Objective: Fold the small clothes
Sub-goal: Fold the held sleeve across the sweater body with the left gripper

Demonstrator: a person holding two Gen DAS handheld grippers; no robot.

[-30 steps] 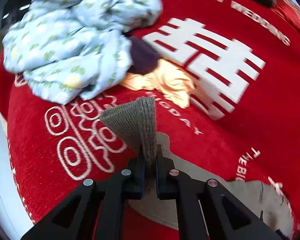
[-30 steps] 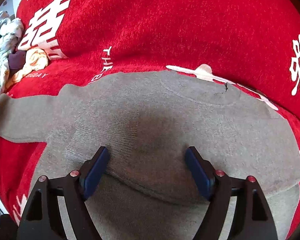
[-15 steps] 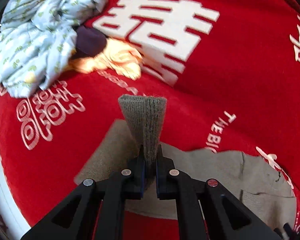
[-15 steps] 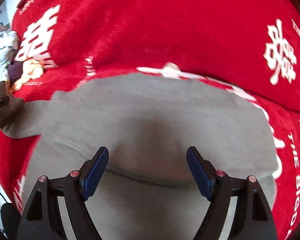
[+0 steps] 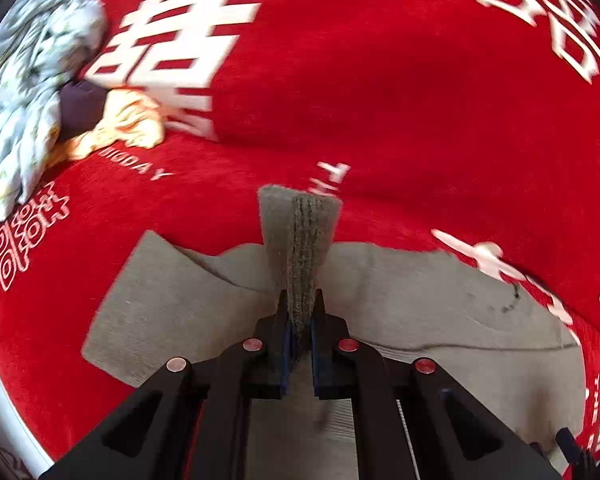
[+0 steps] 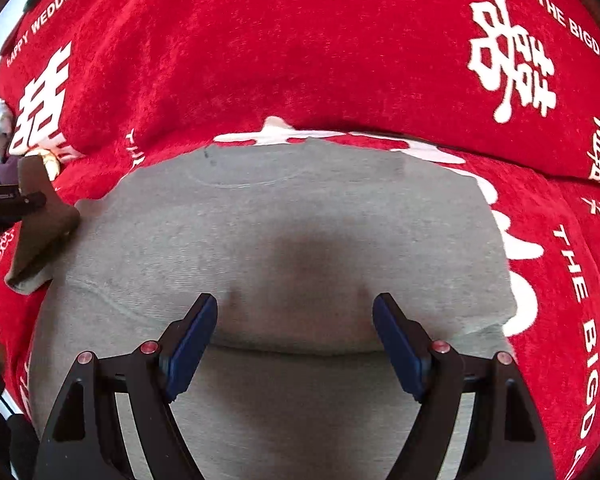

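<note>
A small grey knit sweater (image 6: 292,232) lies flat on the red cloth. My left gripper (image 5: 300,308) is shut on the ribbed cuff (image 5: 300,236) of its sleeve, which stands up between the pads; the sleeve (image 5: 172,292) is lifted and bent over toward the body. In the right wrist view that gripper (image 6: 24,200) shows at the left edge with the sleeve (image 6: 40,236) hanging from it. My right gripper (image 6: 294,320) is open, its blue pads (image 6: 192,340) spread wide just over the sweater's lower body, nothing pinched between them.
A red cloth (image 5: 380,100) with white characters and lettering covers the surface. A pile of other clothes lies at far left: a pale printed garment (image 5: 24,92), a dark purple piece (image 5: 80,104) and an orange one (image 5: 128,128). The cloth's edge runs along the left (image 5: 4,392).
My left gripper has carried the sleeve cuff rightward, toward the sweater's body, so the clothes pile has slid left. My right gripper has shifted across the sweater, still open.
</note>
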